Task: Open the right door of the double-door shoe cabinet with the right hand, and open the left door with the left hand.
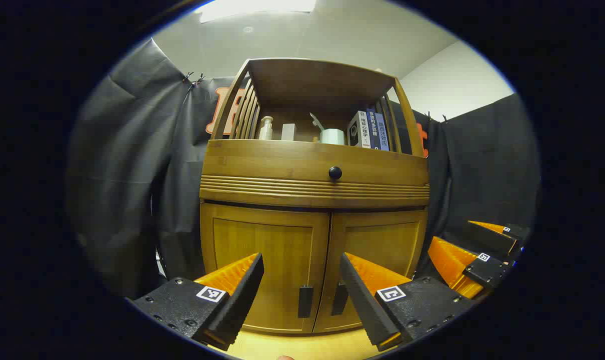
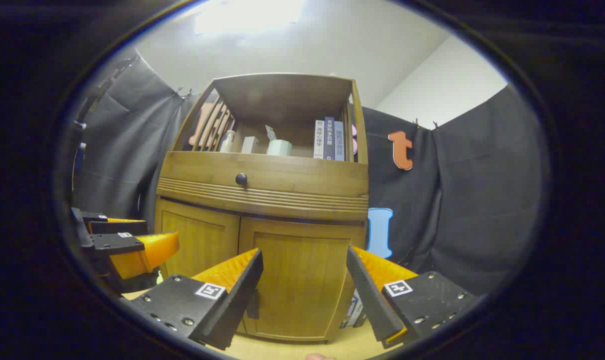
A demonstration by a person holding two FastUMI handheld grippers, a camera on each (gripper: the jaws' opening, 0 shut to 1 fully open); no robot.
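Observation:
A wooden shoe cabinet (image 1: pixel 312 175) stands ahead with both lower doors closed. In the left gripper view the left door (image 1: pixel 262 270) and right door (image 1: pixel 377 250) each carry a black handle near the centre seam, the left handle (image 1: pixel 305 301) and the right handle (image 1: pixel 339 298). My left gripper (image 1: pixel 302 295) is open, its fingers framing the two handles, a short way off. The right gripper (image 1: pixel 475 260) appears open at the right of that view. In the right gripper view my right gripper (image 2: pixel 305 295) is open before the right door (image 2: pixel 297 285); the left gripper (image 2: pixel 127 245) shows at left.
Above the doors sit a drawer with a black knob (image 1: pixel 335 173) and an open shelf holding books (image 1: pixel 370 130), a cup (image 1: pixel 332 136) and a bottle (image 1: pixel 266 128). Black cloth walls surround the cabinet. The floor (image 1: pixel 302 347) is light wood.

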